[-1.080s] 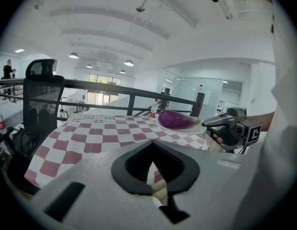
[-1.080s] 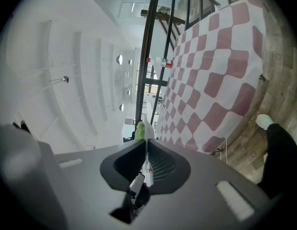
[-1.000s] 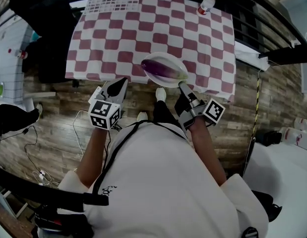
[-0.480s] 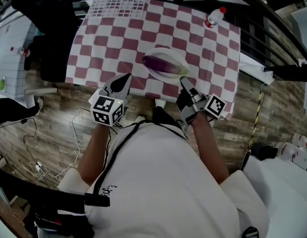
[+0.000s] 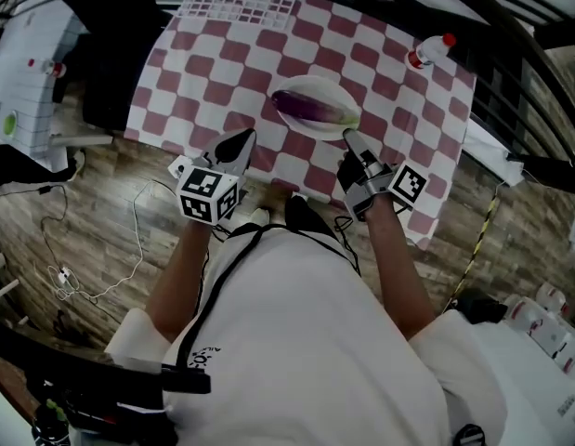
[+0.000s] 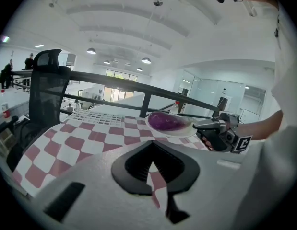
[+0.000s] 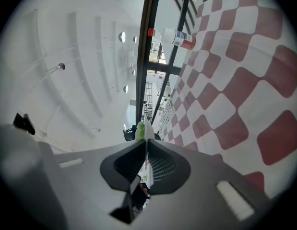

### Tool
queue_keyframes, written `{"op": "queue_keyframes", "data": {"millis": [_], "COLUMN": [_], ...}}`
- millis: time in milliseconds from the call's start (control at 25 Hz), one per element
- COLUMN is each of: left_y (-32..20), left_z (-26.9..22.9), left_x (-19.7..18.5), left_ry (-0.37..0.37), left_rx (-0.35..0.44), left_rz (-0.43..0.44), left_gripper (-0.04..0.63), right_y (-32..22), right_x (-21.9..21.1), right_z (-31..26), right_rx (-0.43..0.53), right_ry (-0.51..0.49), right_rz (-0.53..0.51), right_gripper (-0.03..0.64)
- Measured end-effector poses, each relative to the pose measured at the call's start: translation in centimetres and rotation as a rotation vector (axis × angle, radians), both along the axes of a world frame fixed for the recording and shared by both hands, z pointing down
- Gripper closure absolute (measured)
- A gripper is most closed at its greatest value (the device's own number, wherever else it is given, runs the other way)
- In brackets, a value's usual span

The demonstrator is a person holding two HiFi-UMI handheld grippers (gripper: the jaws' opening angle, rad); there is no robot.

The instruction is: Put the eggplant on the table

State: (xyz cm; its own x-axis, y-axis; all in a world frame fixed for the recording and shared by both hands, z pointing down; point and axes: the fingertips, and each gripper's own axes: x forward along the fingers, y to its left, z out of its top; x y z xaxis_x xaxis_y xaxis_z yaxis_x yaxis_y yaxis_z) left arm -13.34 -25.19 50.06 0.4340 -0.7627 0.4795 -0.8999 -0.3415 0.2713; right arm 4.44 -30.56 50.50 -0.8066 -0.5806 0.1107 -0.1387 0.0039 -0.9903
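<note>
A purple eggplant (image 5: 310,109) lies on a white oval plate (image 5: 317,89) held a little above the red-and-white checked tablecloth (image 5: 222,63). My right gripper (image 5: 348,137) is shut on the plate's near rim. In the right gripper view the thin plate edge (image 7: 147,126) stands between the shut jaws, with the eggplant's green stem (image 7: 139,130) beside it. My left gripper (image 5: 246,136) hovers over the table's near edge, shut and empty. From the left gripper view the eggplant (image 6: 166,122), plate (image 6: 185,131) and right gripper (image 6: 204,125) show beyond the left gripper (image 6: 150,146).
A plastic bottle with a red cap (image 5: 430,51) lies at the table's far right corner. A black office chair (image 5: 109,59) stands left of the table. Dark railing bars (image 5: 510,35) run behind and right of it. Cables trail on the wooden floor (image 5: 92,249).
Both grippers have moved forward from the near edge over the table. The plate with the eggplant has gone along in the right gripper.
</note>
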Motion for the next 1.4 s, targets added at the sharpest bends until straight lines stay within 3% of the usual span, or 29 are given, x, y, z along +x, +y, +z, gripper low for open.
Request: {"op": "queue_keyframes", "data": {"millis": [640, 1400], "left_y": [-2.1, -5.2], "left_z": [2.5, 5.3], "left_x": [1.4, 2.9], "left_ry": [-0.038, -0.059], "left_rx": [-0.067, -0.114], "left_rz": [-0.073, -0.083], "left_gripper": [0.594, 0.594], "right_y": [-7.1, -10.1], "right_x": [-0.2, -2.1], "right_z": [6.0, 12.8], "right_rx": [0.038, 0.001], "right_ry": [-0.037, -0.018], "right_rz": [-0.08, -0.144], "right_gripper": [0.591, 0.591]}}
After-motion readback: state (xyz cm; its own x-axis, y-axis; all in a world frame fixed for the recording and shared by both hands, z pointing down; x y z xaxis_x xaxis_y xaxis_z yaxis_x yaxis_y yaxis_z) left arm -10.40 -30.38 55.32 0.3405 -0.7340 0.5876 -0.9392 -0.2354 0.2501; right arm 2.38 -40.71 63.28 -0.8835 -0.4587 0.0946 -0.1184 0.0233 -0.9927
